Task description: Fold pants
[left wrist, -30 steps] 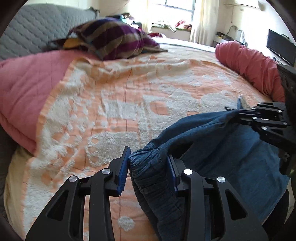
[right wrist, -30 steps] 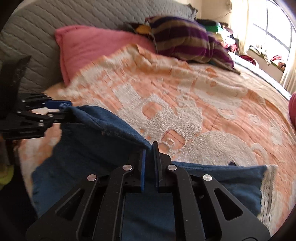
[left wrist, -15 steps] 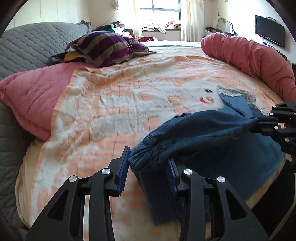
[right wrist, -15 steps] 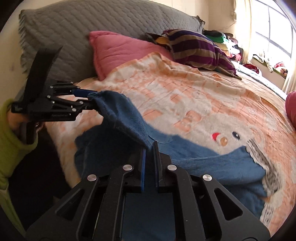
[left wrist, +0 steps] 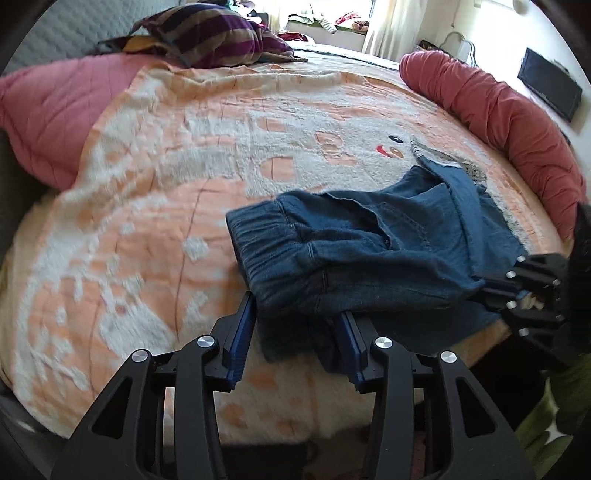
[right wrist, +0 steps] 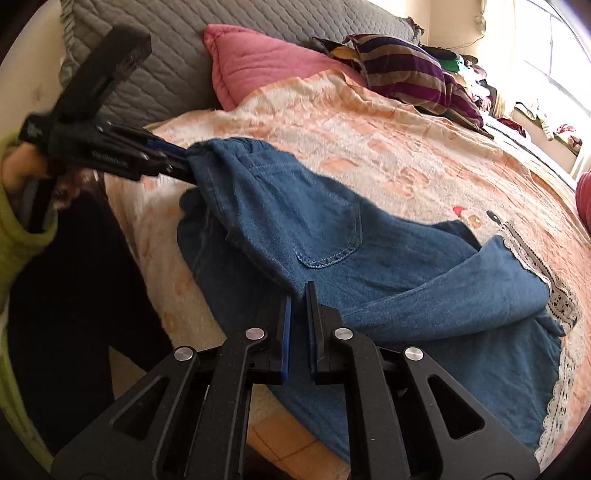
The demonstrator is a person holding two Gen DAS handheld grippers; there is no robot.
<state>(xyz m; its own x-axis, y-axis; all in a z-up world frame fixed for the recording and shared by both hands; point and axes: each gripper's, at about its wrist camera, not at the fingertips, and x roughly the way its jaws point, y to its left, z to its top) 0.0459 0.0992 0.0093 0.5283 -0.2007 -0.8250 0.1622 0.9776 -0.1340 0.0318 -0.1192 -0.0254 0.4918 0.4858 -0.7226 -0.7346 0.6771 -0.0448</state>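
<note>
**Coach:** Sunlit bedroom, and the working surface was the orange-and-white blanket [left wrist: 177, 155] spread over the bed. On it, toward the near right edge, lay the pants [left wrist: 369, 243], blue denim, part flat and part lifted. The elastic waistband [left wrist: 258, 236] end hung off the cloth below it.

**Operator:** And my tools?

**Coach:** Your left gripper [left wrist: 299, 328] was clenched on the waistband corner; the denim filled the space between its blue pads. Your right gripper [right wrist: 298, 317] pinched a seam fold near the back pocket [right wrist: 328, 236], its pads drawn close with cloth between them. The lace-trimmed hem [right wrist: 546, 295] lay far right on the blanket.

**Operator:** So where was I in the fold?

**Coach:** My reading: you were carrying the top half over the lower layer, with the fold only partly laid. The upper layer sagged between your two grips, and that slack is what wrinkles.

**Operator:** How should I have handled it?

**Coach:** You'd have done well to keep both grips level and pull them gently apart until the lifted edge ran straight. Then lower it evenly onto the layer below, matching edge to edge, and only let go once the cloth rested flat. Releasing one side first would likely let the heavy waistband slide crooked.

**Operator:** Anything nearby in the way?

**Coach:** No. The pink pillow [left wrist: 48, 122] sat far left, the striped cushion [left wrist: 210, 33] at the far end, and the red bolster [left wrist: 509, 122] along the right, all well apart from the denim.
</note>
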